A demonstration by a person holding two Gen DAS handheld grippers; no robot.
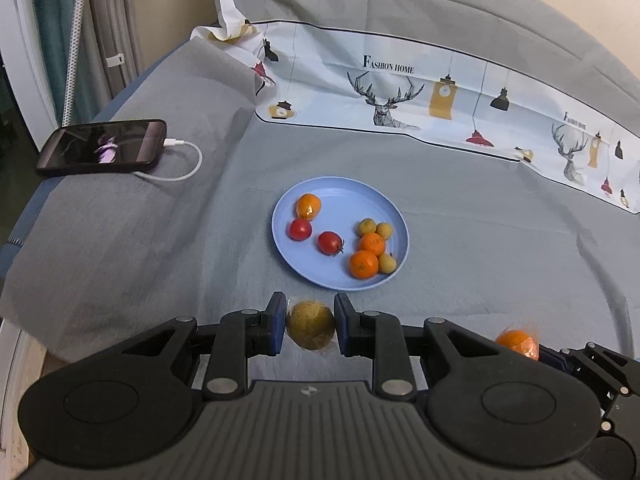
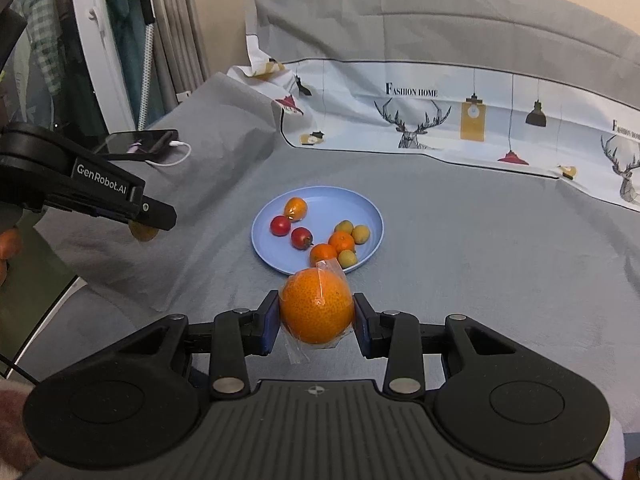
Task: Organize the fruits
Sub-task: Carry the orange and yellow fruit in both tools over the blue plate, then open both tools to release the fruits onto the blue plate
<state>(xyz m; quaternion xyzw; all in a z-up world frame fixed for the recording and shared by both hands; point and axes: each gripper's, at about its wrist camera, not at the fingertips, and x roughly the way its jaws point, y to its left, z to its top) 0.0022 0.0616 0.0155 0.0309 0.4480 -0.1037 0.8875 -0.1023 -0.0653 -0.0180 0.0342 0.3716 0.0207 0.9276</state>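
A blue plate [image 1: 344, 196] [image 2: 344, 204] sits mid-cloth with oranges, two red tomatoes [image 1: 330, 242] and small yellow-green fruits on it. My left gripper [image 1: 310, 326] is shut on a brownish-green wrapped fruit [image 1: 311, 325], held just short of the plate's near rim; it shows at the left of the right wrist view [image 2: 144, 230]. My right gripper [image 2: 316, 316] is shut on a plastic-wrapped orange [image 2: 316, 306], held near the plate's front edge; that orange shows in the left wrist view [image 1: 518, 342].
A phone [image 1: 102, 147] with a white charging cable [image 1: 180, 160] lies at the far left on the grey cloth. A printed deer-pattern cloth [image 1: 420, 92] runs along the back. A curtain and white frame stand at the left.
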